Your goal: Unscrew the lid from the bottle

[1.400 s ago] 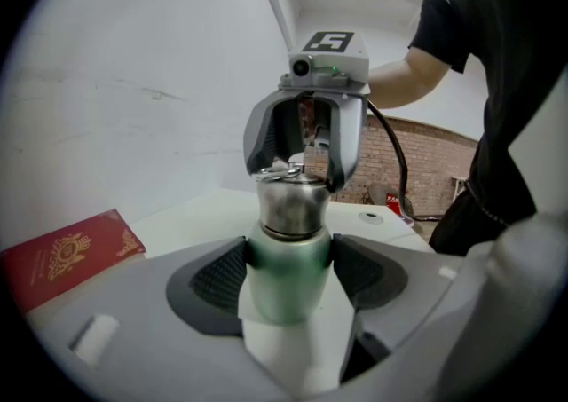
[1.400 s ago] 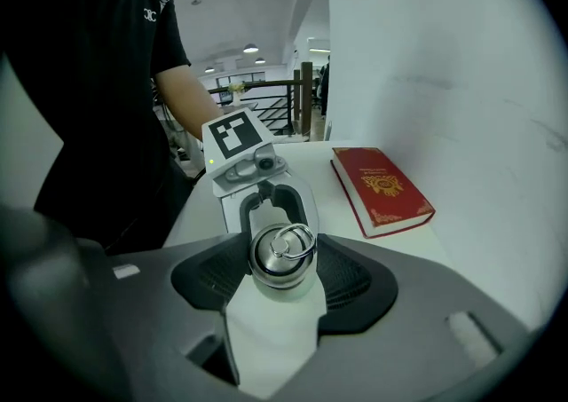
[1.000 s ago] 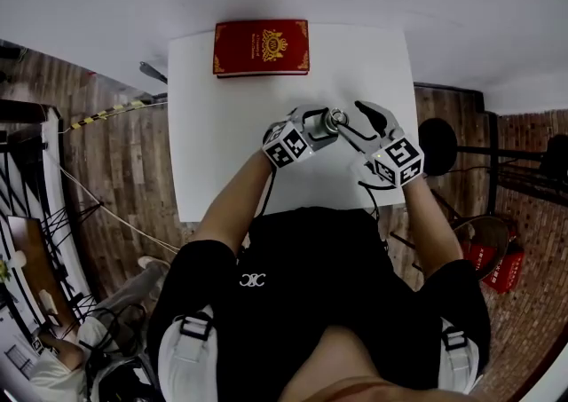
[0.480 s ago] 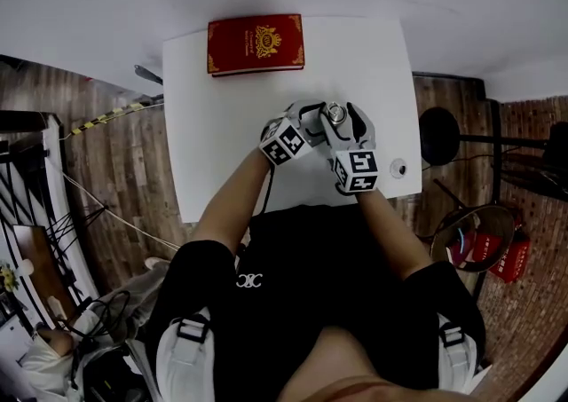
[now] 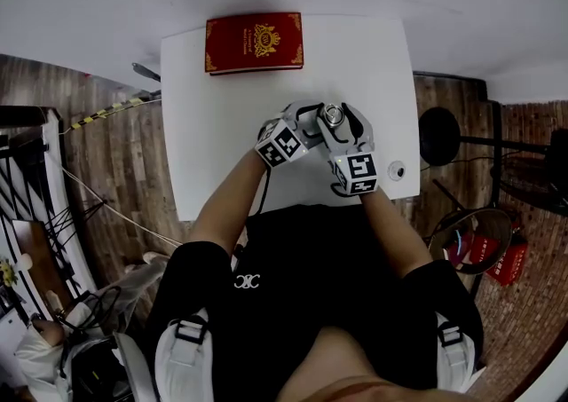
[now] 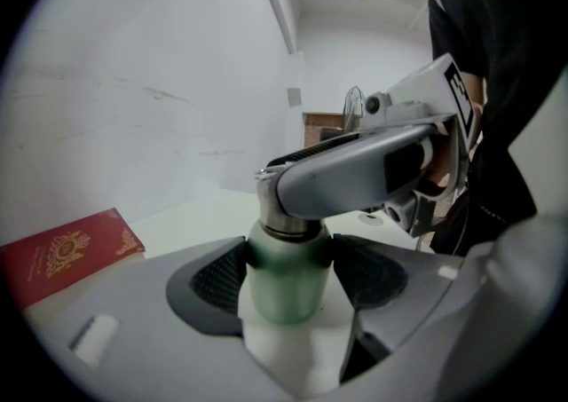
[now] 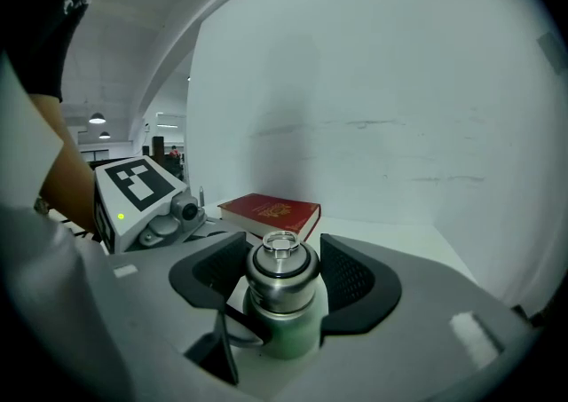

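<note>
bottle [image 6: 284, 280] on table [image 5: 222, 143] | book [image 5: 254, 43] behind bottle, at far edge

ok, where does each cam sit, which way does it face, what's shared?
Head view: on the person's head, facing steeply down at the table; torso, forearms, left gripper and right gripper show.
Left gripper view: on the left gripper, along its jaws, closed on the bottle; right gripper crosses above.
Right gripper view: on the right gripper, along its open jaws flanking the lid; left gripper's cube at left.
Shared: bottle and red book, in all three.
</note>
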`<state>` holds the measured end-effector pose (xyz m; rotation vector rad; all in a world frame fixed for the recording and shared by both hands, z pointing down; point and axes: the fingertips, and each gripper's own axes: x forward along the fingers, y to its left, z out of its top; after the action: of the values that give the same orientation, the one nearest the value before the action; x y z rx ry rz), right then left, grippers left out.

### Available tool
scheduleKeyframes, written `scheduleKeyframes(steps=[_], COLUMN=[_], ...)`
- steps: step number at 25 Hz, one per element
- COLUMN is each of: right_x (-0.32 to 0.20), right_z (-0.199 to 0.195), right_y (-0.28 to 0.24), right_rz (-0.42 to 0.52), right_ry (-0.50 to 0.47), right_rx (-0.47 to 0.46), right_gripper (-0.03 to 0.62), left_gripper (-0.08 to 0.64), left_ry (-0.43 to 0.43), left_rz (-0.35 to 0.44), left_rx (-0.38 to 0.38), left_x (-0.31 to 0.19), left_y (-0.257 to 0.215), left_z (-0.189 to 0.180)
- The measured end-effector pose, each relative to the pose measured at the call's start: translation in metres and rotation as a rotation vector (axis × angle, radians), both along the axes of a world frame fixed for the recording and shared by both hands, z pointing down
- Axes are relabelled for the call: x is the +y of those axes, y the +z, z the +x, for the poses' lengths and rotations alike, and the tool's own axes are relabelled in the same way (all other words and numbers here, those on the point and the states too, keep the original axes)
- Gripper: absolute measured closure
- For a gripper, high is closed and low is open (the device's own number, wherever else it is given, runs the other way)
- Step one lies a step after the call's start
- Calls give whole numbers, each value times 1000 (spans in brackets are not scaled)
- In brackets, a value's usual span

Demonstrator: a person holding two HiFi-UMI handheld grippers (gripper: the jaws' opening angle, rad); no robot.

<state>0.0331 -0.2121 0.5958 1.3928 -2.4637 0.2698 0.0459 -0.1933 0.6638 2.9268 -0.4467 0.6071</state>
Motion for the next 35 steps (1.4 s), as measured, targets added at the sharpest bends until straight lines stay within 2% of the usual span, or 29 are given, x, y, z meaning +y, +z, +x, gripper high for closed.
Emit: scheduleKeyframes(steps=[2, 4, 12, 14, 17, 20, 23, 28, 32, 35], right_x=[2, 5, 17, 19, 20, 18, 15, 1, -10, -12], right_z=[-2, -4, -12, -14, -14, -13, -6, 26, 56, 73], right_y=[0, 1, 7, 7, 6, 1, -23, -64, -62, -61], right_rz=[-4, -14, -86, -96, -104, -92, -60, 25, 72, 80], right_ry=[-86, -213, -850, -943, -998, -969, -861, -580, -346, -217], right_rx=[2, -2, 80, 86, 101, 79, -27, -114, -77, -67], right_gripper=[336, 336, 336, 336, 336, 336, 336, 336, 336, 336], left_gripper=[202, 202, 202, 202, 202, 202, 202, 201, 201, 201], left_ry=[2, 6, 27, 24, 16, 5, 1, -10, -67, -139], left_rz=[1, 4, 25, 25, 24, 22, 28, 23, 20, 0], left_rx=[2, 10, 38, 38, 34, 20, 18, 10, 7, 14], left_x=[1, 2, 1, 1, 0, -2, -1, 0, 0, -1], left_y=[1, 2, 0, 0, 1, 5, 4, 3, 6, 4], left_z=[0, 0, 2, 1, 1, -1, 0, 0, -2, -4])
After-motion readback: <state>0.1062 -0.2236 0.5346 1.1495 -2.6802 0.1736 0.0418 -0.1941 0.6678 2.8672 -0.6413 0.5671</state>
